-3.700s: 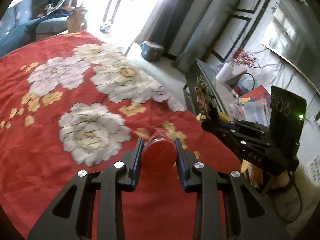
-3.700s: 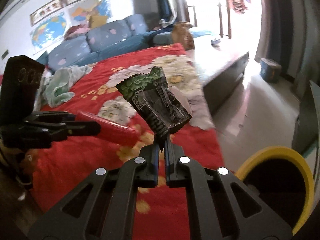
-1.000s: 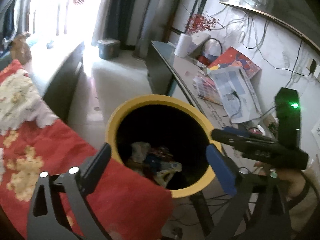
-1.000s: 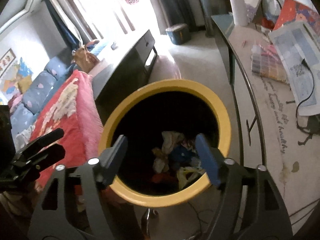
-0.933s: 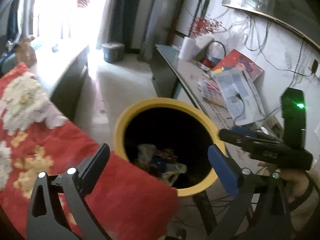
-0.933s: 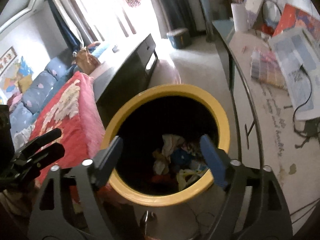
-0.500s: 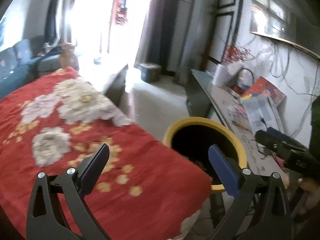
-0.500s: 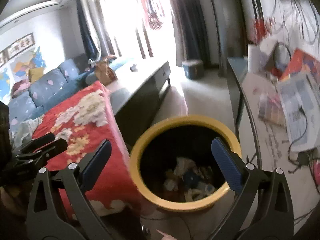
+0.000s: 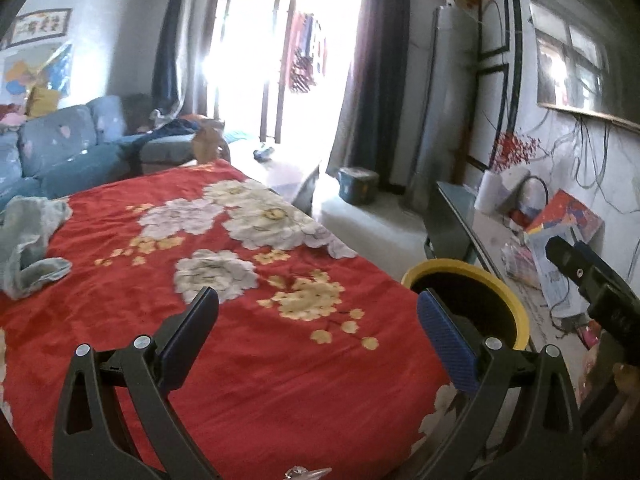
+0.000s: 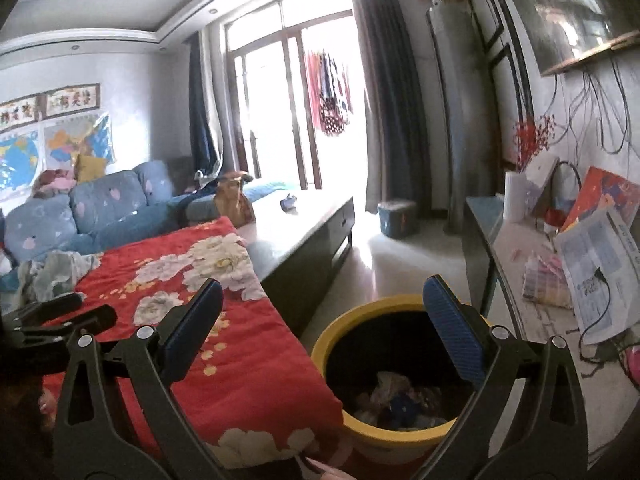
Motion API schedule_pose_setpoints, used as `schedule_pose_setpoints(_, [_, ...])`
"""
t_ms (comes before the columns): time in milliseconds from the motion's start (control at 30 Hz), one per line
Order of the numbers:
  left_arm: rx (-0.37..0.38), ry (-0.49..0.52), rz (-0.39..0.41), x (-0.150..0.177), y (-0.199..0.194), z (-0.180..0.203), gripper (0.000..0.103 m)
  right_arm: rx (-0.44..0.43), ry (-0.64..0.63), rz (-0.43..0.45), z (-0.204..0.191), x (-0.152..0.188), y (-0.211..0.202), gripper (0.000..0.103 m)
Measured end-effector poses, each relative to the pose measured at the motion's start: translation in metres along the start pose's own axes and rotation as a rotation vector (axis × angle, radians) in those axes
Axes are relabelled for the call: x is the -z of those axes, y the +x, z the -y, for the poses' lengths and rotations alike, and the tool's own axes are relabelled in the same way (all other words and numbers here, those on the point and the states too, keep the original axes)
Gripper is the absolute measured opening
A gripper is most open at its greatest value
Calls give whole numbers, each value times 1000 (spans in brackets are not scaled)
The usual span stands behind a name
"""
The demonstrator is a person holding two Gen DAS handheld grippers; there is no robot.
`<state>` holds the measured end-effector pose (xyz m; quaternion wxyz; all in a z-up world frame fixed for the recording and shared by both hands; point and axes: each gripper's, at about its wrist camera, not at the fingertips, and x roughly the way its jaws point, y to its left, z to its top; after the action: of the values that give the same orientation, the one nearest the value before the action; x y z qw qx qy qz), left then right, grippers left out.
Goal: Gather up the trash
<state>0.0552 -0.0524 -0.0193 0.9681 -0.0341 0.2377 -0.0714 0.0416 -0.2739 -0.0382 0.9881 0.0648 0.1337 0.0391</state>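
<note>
The yellow-rimmed bin (image 10: 362, 314) stands on the floor beside the red flowered blanket (image 10: 168, 292); several crumpled wrappers (image 10: 400, 398) lie in its dark inside. My right gripper (image 10: 320, 312) is open and empty, held above and before the bin. My left gripper (image 9: 316, 320) is open and empty too, over the blanket (image 9: 248, 320), with the bin (image 9: 460, 270) behind its right finger. The right gripper (image 9: 592, 280) shows as a dark shape at the right edge of the left wrist view; the left gripper (image 10: 64, 316) shows at the left edge of the right wrist view.
A crumpled pale green cloth (image 9: 28, 240) lies on the blanket's left side. A blue sofa (image 10: 100, 208) stands behind. A dark low cabinet (image 10: 312, 232) runs along the blanket. A grey side table (image 10: 520, 280) with papers and cables stands right of the bin.
Both grippers have risen and swung left, away from above the bin's mouth toward the blanket. The right jaws widened. The red can and green wrapper held earlier are gone from the jaws.
</note>
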Motion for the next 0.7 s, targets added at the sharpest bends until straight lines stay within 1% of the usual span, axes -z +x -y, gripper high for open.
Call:
schedule_pose_setpoints(100, [-13,-9,25,4,-10,-6,97,-2,-44,31,-12,1,-5,92])
schedule_pose_setpoints(200, [-12,-15,40,3,-14,-8,97,0,-51,45,-15,3,-9,92])
schedule_pose_setpoints(433, [4,-14,49,3,-18,-8,97,0,-71,32,-21,5,-8,92])
schedule_pose_setpoints(700, [5,-15,51,3,-19,-7,97,3,-74,28,-23,5,-9,92])
